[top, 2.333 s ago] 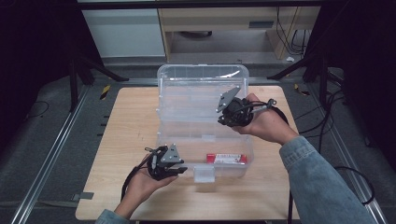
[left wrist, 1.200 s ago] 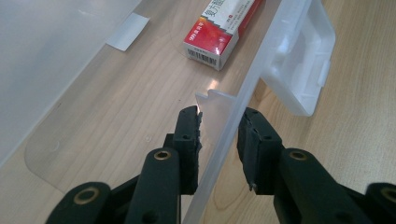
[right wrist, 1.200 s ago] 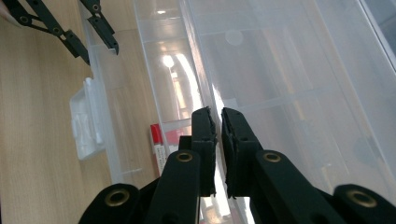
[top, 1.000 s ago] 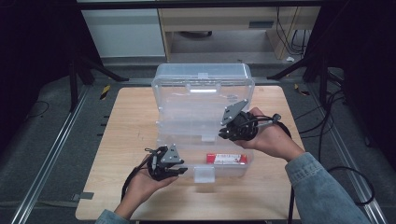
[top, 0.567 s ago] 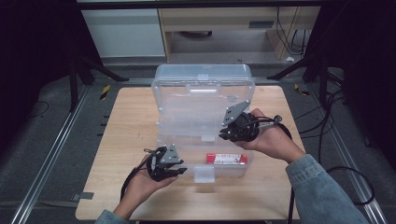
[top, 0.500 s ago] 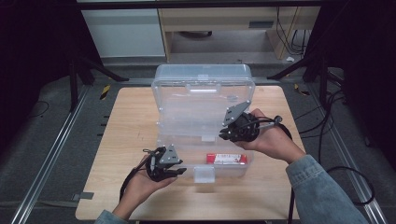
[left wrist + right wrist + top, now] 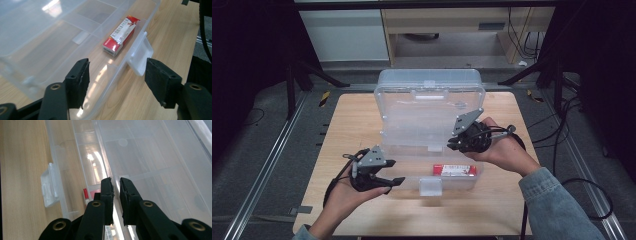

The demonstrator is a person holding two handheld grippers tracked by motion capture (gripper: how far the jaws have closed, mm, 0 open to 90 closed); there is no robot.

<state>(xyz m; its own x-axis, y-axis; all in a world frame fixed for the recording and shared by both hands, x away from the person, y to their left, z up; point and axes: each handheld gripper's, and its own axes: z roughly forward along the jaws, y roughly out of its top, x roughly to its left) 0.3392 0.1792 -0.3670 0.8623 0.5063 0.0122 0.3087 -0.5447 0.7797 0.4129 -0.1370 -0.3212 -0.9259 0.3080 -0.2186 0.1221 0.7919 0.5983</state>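
Wooden tabletop (image 7: 362, 120) carries a clear plastic case (image 7: 412, 165), lid (image 7: 429, 112) raised. Left gripper (image 7: 116, 82) has just been opening, jaws spread and empty above the case's front wall, latch (image 7: 140, 56) at one o'clock. Right gripper (image 7: 115, 195) pinches the lid's edge; red box (image 7: 120, 35) lies inside.

Clear glossy plastic box (image 7: 430, 107); pale matt wood surface (image 7: 357, 125); glossy red-and-white carton (image 7: 121, 35); matt black jaws.

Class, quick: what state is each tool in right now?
Left tool: open, its jaws just opened, straddling the clear box's front wall, pressing nothing.
Right tool: shut on the box's lid edge, holding the lid raised.
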